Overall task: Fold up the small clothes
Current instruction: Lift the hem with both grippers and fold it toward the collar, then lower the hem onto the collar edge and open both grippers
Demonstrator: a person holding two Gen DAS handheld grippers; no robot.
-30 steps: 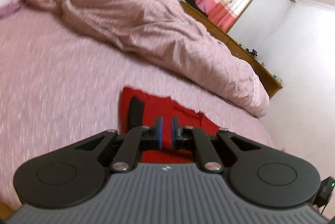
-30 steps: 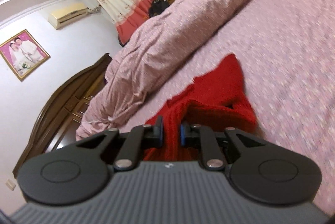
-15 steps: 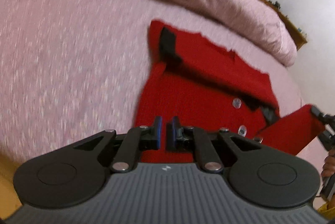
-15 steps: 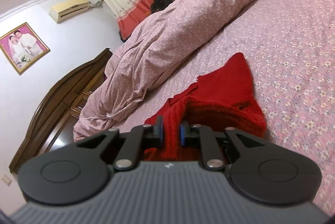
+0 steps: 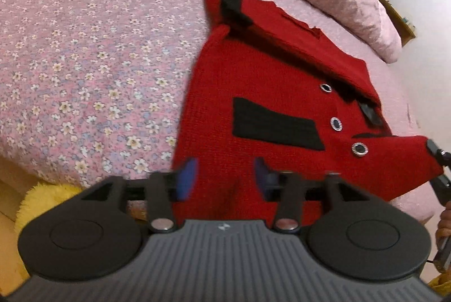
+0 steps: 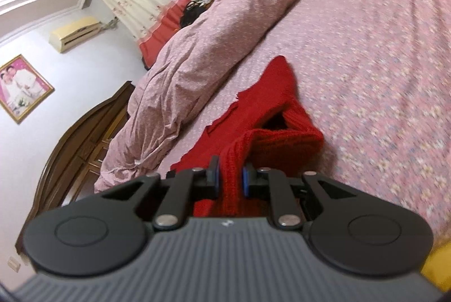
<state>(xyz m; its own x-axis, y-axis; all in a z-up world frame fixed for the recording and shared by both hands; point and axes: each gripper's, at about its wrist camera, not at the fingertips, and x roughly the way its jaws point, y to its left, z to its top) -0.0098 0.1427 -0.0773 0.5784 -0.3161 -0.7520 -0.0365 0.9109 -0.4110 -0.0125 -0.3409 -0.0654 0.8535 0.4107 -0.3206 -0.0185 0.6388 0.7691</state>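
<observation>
Red knitted cardigan [image 5: 262, 93] spread front-up near the bed's [image 5: 84, 48] edge, black patches and a row of round buttons [image 5: 335, 123] showing, far part doubled over. Laid flat, most likely so the next fold can run clean. Left tongs [image 5: 224, 175] opening over the near hem; red knit between the blue pads, not visibly pressed, so apparently being let go. Right tongs [image 6: 230, 178] nearly closed, pinching a bunched strip of red knit, probably a sleeve or side edge, kept up off the bedspread ready to carry across. Crumpled pink duvet [image 6: 214, 28] heaped beyond, well apart from the garment. Something yellow and fluffy [image 5: 45, 197] low beside the bed.
</observation>
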